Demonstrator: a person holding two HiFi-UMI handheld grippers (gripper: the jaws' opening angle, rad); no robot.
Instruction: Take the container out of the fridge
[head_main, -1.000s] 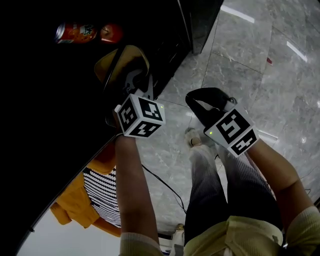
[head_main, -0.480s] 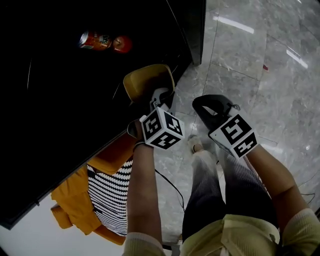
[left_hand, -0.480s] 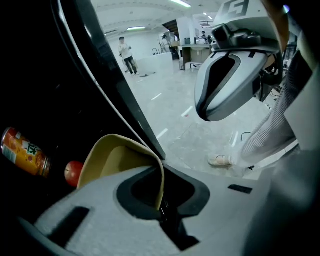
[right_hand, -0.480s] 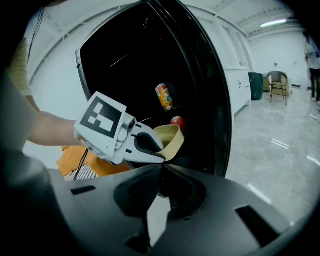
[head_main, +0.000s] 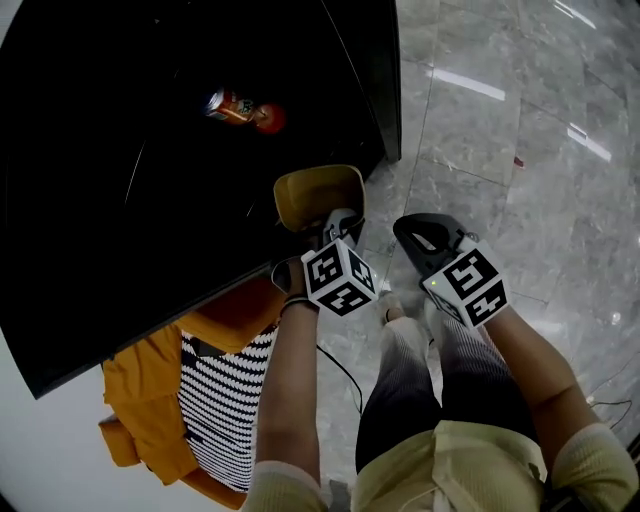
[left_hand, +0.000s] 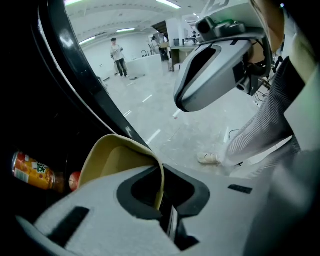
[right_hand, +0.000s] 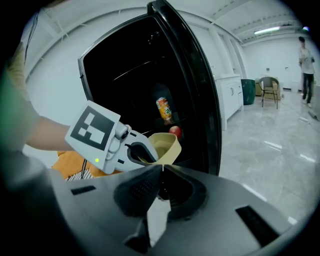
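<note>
The yellow container (head_main: 318, 195) hangs just outside the open black fridge (head_main: 150, 200), over the floor by its front edge. My left gripper (head_main: 335, 222) is shut on the container's near rim; in the left gripper view the thin rim (left_hand: 159, 192) runs down between the jaws. The right gripper view shows the same container (right_hand: 166, 144) in front of the fridge opening. My right gripper (head_main: 405, 225) hovers close to the right of it, shut and empty. Inside the fridge lies an orange bottle (head_main: 232, 105) beside a red round thing (head_main: 270, 118).
The fridge door (right_hand: 195, 85) stands open on the right of the opening. An orange garment (head_main: 150, 400) and a striped cloth (head_main: 220, 390) lie at the fridge's lower left. Grey marble floor (head_main: 500, 150) spreads to the right. My legs (head_main: 420, 390) stand below the grippers.
My left gripper has carried the yellow container rightwards out of the dark fridge, nearer to the right gripper. The right gripper has barely moved.
</note>
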